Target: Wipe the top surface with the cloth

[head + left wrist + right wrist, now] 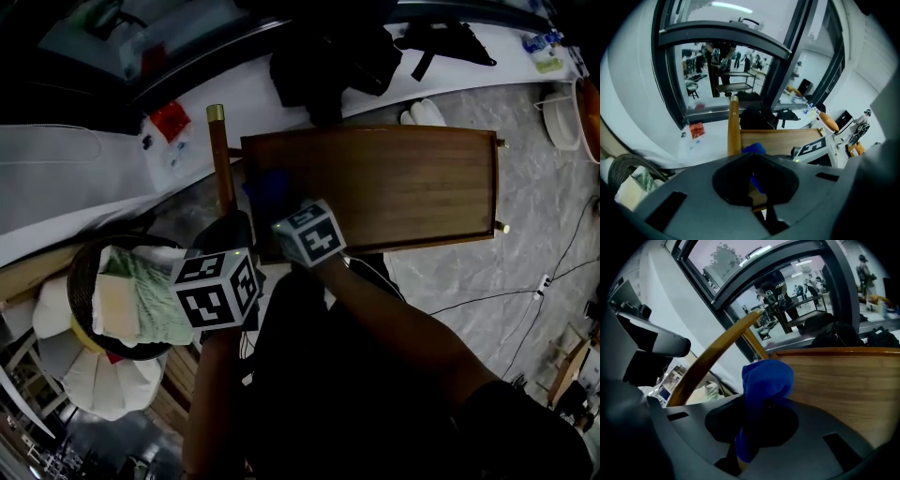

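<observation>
A person works 2 handheld grippers at the near-left corner of a brown wooden top surface [394, 183], seen from overhead; the right gripper [750, 427] is clamped on a blue cloth [766, 378], which bunches up above its jaws and hangs down between them; in the head view the cloth [267, 186] sits at the top's left end, close to the front edge, though these views do not settle whether it is pressed flat on the wood; the left gripper [754, 185] hangs just to the left of the right one, off the top's edge, its jaws drawn in to a narrow slit with nothing between them, a sliver of wood and blue showing through; a wooden pole [219, 159] with a brass-coloured tip stands just beside the top's left end; a dark woven basket [84, 272] holding pale bundled items sits to the person's left, below the left gripper's marker cube; a red packet [171, 120] lies on the white ledge beyond the pole, and a black bag [328, 56] rests on the ledge behind the top.
</observation>
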Available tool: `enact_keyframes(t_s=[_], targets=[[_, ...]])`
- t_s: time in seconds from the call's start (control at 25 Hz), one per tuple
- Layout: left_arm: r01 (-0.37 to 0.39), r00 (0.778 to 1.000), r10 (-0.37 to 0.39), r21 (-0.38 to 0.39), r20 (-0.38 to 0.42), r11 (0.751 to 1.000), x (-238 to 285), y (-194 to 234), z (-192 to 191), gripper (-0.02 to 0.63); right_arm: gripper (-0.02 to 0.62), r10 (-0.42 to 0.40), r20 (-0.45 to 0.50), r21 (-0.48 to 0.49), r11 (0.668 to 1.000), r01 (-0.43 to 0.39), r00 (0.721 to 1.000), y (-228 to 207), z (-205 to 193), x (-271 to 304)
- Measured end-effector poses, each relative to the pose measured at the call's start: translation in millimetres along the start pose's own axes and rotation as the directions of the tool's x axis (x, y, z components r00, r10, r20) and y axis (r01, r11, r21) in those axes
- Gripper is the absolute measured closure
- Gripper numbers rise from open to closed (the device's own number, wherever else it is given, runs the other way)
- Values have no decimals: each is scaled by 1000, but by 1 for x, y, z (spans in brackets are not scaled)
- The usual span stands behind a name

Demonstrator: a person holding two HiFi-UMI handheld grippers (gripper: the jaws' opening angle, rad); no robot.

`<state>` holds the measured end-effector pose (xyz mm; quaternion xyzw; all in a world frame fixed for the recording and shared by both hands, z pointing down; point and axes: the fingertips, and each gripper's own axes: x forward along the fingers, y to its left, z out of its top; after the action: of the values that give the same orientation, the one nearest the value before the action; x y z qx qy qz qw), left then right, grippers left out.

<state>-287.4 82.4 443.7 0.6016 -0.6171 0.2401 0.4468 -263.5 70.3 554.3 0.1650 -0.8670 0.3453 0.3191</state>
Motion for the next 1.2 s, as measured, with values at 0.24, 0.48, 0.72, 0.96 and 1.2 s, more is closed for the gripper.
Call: enact_keyframes(t_s=[0.24,0.48,0.72,0.96,1.2], targets=[[3,1000,-3,9,1,1000,6,4,-2,597,532,-40,-61,-7,999,39,997,-6,-17,24],[36,999,-35,39,-33,999,23,-27,-7,597,534,-76,-74,-30,997,74,994,-31,-24,5],[66,996,-63,62,-57,996,56,-82,-9,597,534,-151,-76,-14,989,150,986,-95,-42,-52],[114,990,-106,87,-93,990,108,-164,-17,597,533,-260,-77,3,965,261,963,-182,-65,-137],[165,980,-152,100,-127,981,149,-254,-28,597,532,-338,-82,24,940,341,938,-256,-85,-216]])
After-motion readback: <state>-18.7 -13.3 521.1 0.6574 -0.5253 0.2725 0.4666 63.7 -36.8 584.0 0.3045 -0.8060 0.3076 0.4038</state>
